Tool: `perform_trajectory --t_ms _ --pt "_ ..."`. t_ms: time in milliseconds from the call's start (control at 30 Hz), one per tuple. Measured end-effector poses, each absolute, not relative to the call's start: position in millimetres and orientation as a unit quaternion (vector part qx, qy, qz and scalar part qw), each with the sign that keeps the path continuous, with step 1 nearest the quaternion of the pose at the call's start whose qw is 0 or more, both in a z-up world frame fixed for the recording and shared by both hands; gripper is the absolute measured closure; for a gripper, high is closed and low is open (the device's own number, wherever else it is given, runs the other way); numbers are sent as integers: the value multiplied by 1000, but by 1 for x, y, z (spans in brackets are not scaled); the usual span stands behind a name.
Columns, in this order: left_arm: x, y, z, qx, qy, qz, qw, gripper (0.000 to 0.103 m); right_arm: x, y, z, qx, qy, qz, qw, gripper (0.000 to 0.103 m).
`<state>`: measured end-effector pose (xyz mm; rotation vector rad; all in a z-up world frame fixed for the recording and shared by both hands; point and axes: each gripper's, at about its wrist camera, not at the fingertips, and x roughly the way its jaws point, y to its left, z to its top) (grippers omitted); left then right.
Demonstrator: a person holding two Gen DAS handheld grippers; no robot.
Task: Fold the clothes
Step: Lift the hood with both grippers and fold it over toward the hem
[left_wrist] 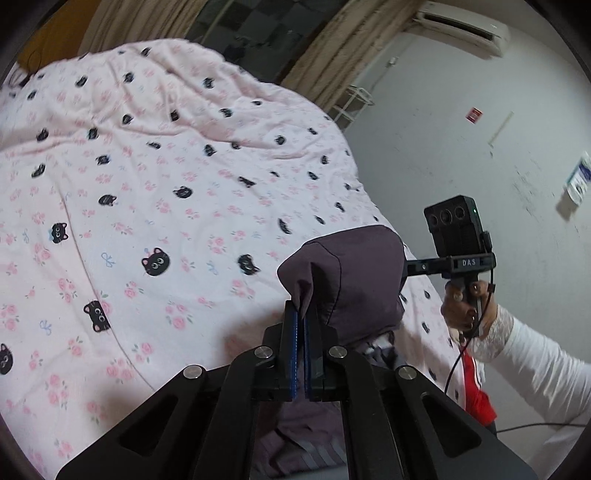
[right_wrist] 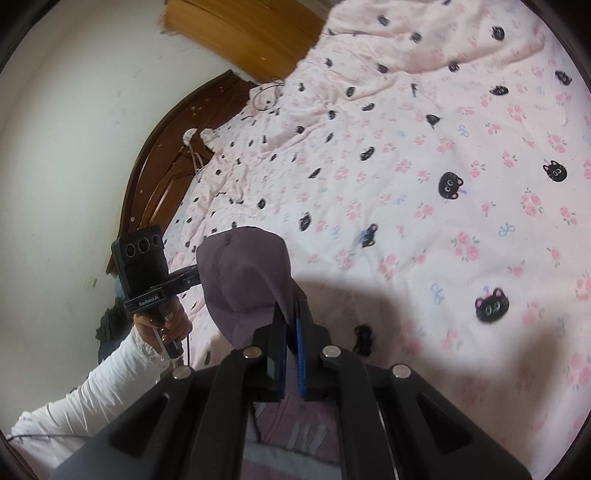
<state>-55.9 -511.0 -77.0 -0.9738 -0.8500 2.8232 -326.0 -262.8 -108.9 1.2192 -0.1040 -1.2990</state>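
A dark purple garment [left_wrist: 354, 280] hangs in the air above the bed, held up between both grippers. My left gripper [left_wrist: 301, 317] is shut on one edge of it; the cloth bunches up past its blue-padded fingers [left_wrist: 293, 332]. In the right wrist view the same purple garment [right_wrist: 243, 280] is pinched by my right gripper [right_wrist: 290, 317], which is shut on its edge. Each view shows the other hand-held gripper behind the cloth, partly hidden by it. The garment's lower part with grey stripes [right_wrist: 306, 435] hangs below the fingers.
A bed with a pink quilt [left_wrist: 166, 192] printed with black cats and roses lies underneath, wrinkled. A dark wooden headboard [right_wrist: 162, 158] stands at the bed's end. A white wall with an air conditioner [left_wrist: 461, 26] and curtains [left_wrist: 332, 55] lies beyond.
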Motion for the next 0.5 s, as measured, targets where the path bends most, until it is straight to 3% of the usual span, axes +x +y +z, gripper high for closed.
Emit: perform_trajectory --t_ms 500 --pt "1 -399 -56 -377 -150 911 69 102 -229 -192 -83 500 62 -552 665 98"
